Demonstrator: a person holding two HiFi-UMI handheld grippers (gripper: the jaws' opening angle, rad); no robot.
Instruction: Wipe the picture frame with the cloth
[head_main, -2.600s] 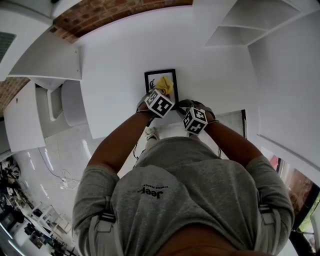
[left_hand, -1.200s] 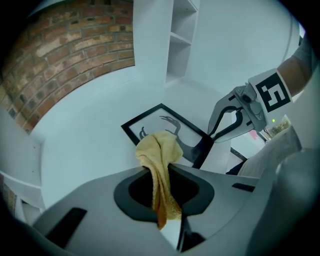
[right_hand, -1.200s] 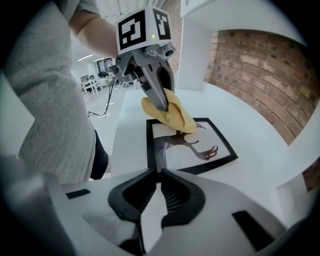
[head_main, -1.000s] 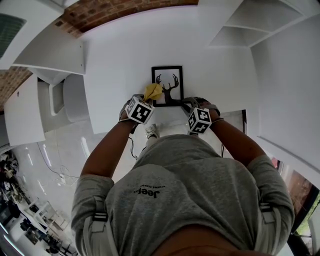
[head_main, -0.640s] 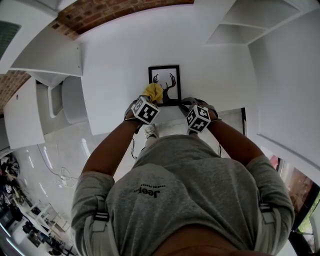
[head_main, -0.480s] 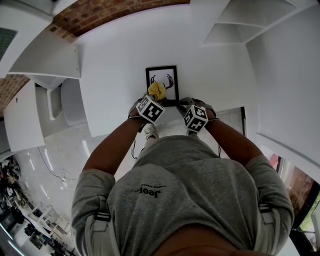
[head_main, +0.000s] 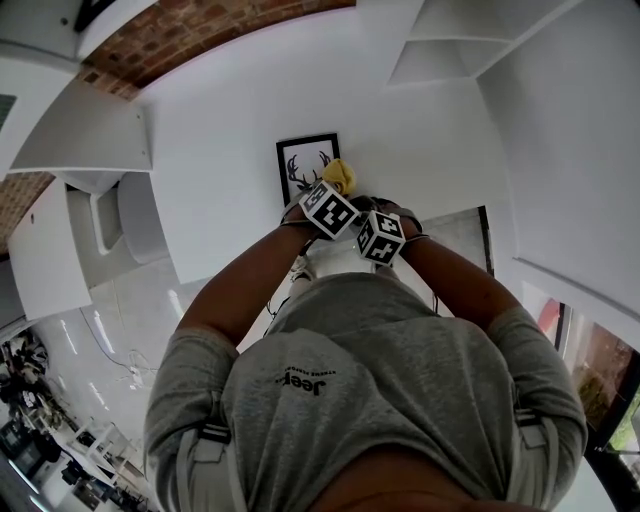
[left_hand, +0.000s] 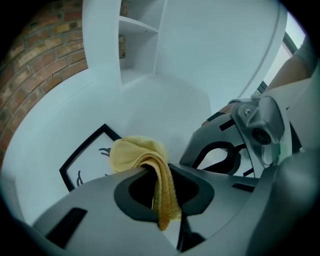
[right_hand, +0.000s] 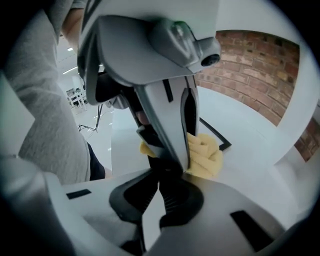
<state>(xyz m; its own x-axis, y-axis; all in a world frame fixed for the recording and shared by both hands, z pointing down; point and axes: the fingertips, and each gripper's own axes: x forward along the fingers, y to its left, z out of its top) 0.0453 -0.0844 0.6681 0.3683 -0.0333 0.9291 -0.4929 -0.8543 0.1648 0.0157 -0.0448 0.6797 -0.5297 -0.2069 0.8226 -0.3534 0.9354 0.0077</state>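
The black picture frame (head_main: 305, 168) with an antler print lies flat on the white table (head_main: 220, 140). My left gripper (head_main: 338, 192) is shut on the yellow cloth (head_main: 341, 176), whose bunched end rests at the frame's right edge. From the left gripper view, the cloth (left_hand: 145, 157) hangs out between the jaws, with the frame (left_hand: 85, 157) to its left. My right gripper (head_main: 369, 208) sits just right of the left one, by the frame's near right corner. Its jaws have just been closing, and its tips (right_hand: 165, 174) meet with nothing seen between them.
White shelves (head_main: 440, 45) stand at the table's far right. A brick wall (head_main: 200, 25) runs behind the table. A white rounded seat (head_main: 135, 215) is off the table's left edge. In the right gripper view, the left gripper's body (right_hand: 165, 90) fills the space ahead.
The left gripper has carried the cloth rightward across the frame, from its lower left corner to its right edge. The right gripper has stayed where it was.
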